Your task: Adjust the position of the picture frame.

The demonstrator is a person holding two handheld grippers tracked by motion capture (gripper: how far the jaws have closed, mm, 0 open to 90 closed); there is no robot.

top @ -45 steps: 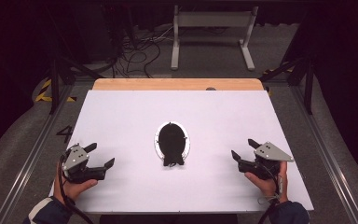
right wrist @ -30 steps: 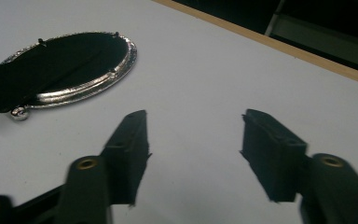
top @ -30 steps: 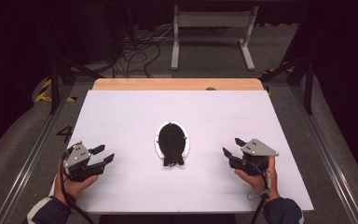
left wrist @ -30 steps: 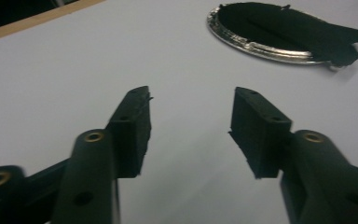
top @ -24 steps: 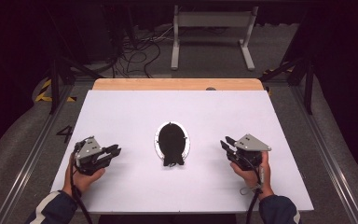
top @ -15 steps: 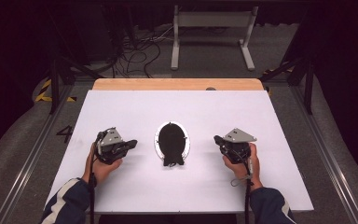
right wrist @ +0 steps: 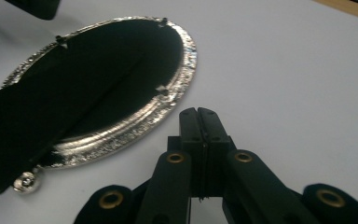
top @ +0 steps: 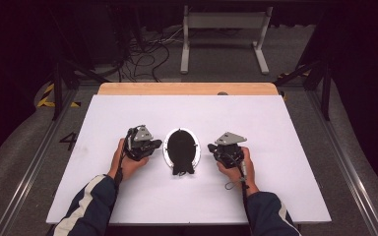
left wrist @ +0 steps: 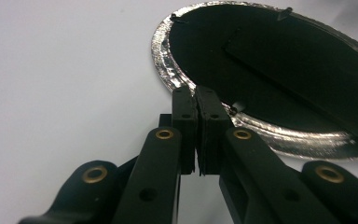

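An oval picture frame point(top: 181, 147) lies face down in the middle of the white table, its black back and folded stand up, a silver rim around it. My left gripper point(top: 158, 144) is shut and empty, just left of the frame. In the left gripper view its tips point(left wrist: 196, 91) reach the silver rim point(left wrist: 168, 70); I cannot tell whether they touch it. My right gripper point(top: 210, 147) is shut and empty, just right of the frame. In the right gripper view its tips point(right wrist: 198, 113) stop a little short of the rim point(right wrist: 177, 93).
The white table top point(top: 275, 128) has open room on both sides of the frame and a wooden strip point(top: 187, 88) along its far edge. Metal rails point(top: 332, 147) run beside the table. Cables and a metal stand point(top: 221, 29) lie on the floor beyond.
Both hands have slid inward from the table's outer sides to flank the frame. Both pairs of jaws, open at first, have closed on nothing.
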